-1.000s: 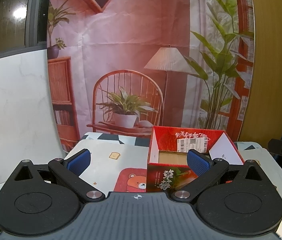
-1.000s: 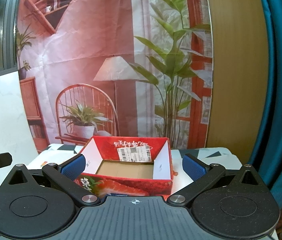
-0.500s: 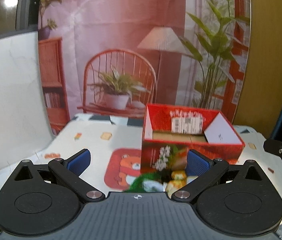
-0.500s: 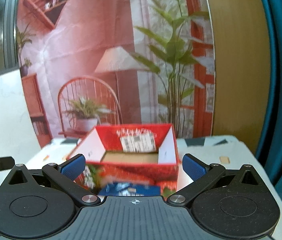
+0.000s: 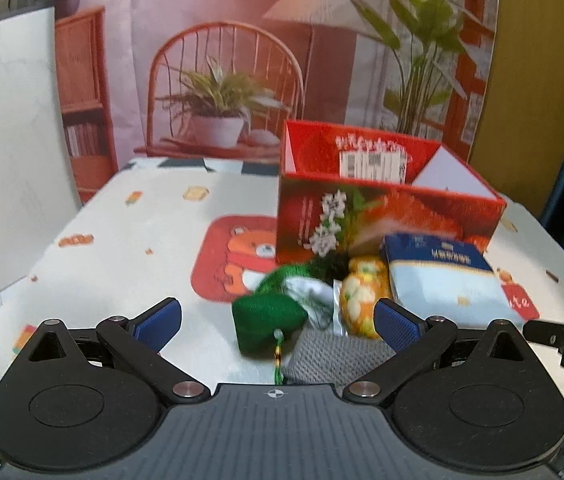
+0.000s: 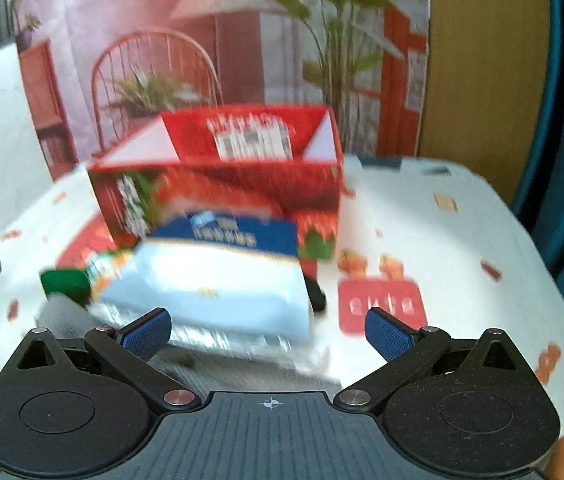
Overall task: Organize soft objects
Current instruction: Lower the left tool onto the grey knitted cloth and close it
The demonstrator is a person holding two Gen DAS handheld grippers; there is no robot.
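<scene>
Lying between the spread, empty fingers of the left gripper [image 5: 277, 318] are a green pouch [image 5: 267, 316] and an orange toy [image 5: 364, 294]. Ahead of the right gripper [image 6: 267, 330], fingers likewise apart, a blue tissue pack [image 6: 217, 280] blocks the red box [image 6: 241, 184] on the worktop [image 6: 442, 240].

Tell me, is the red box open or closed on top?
Open. The red box has no lid over it, and its inner back wall with the barcode label shows from above.

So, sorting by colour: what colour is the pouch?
Green pouch, clearest in the left wrist view.
</scene>
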